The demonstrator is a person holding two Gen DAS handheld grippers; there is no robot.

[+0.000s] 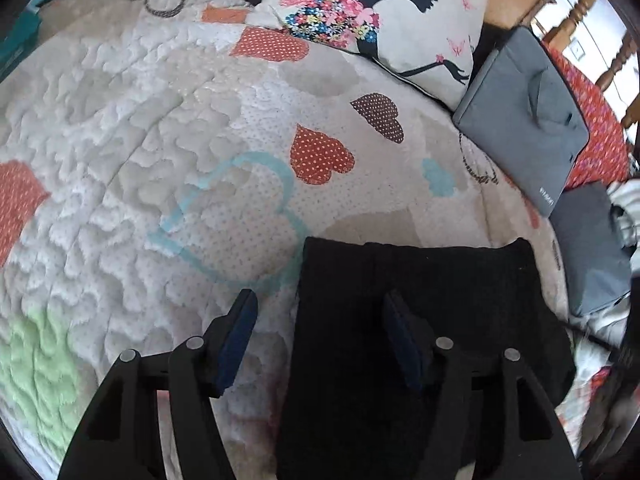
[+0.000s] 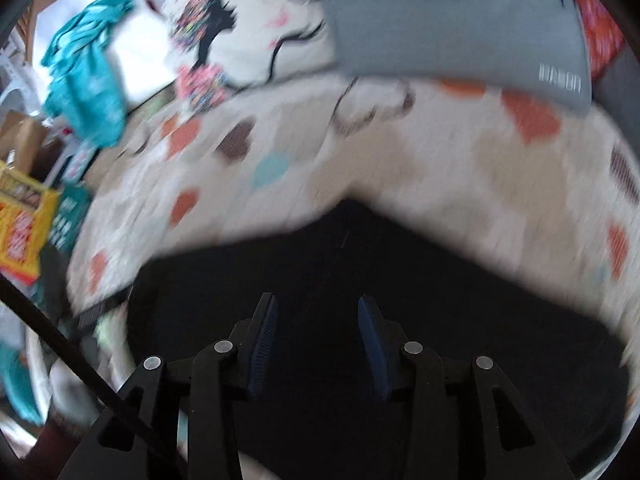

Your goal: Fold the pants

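Note:
Black pants (image 1: 420,320) lie flat on a quilted bedspread (image 1: 160,140) with heart patches. In the left wrist view my left gripper (image 1: 320,300) is open, straddling the pants' left edge: one finger over the quilt, the other over the black cloth. In the blurred right wrist view the pants (image 2: 360,264) fill the lower half. My right gripper (image 2: 316,304) is open just above them and holds nothing.
A printed cushion (image 1: 384,16) and a grey laptop sleeve (image 1: 524,116) lie at the head of the bed. A second grey item (image 1: 588,248) lies right of the pants. Teal cloth (image 2: 88,68) and yellow boxes (image 2: 24,220) sit off the bed's left side.

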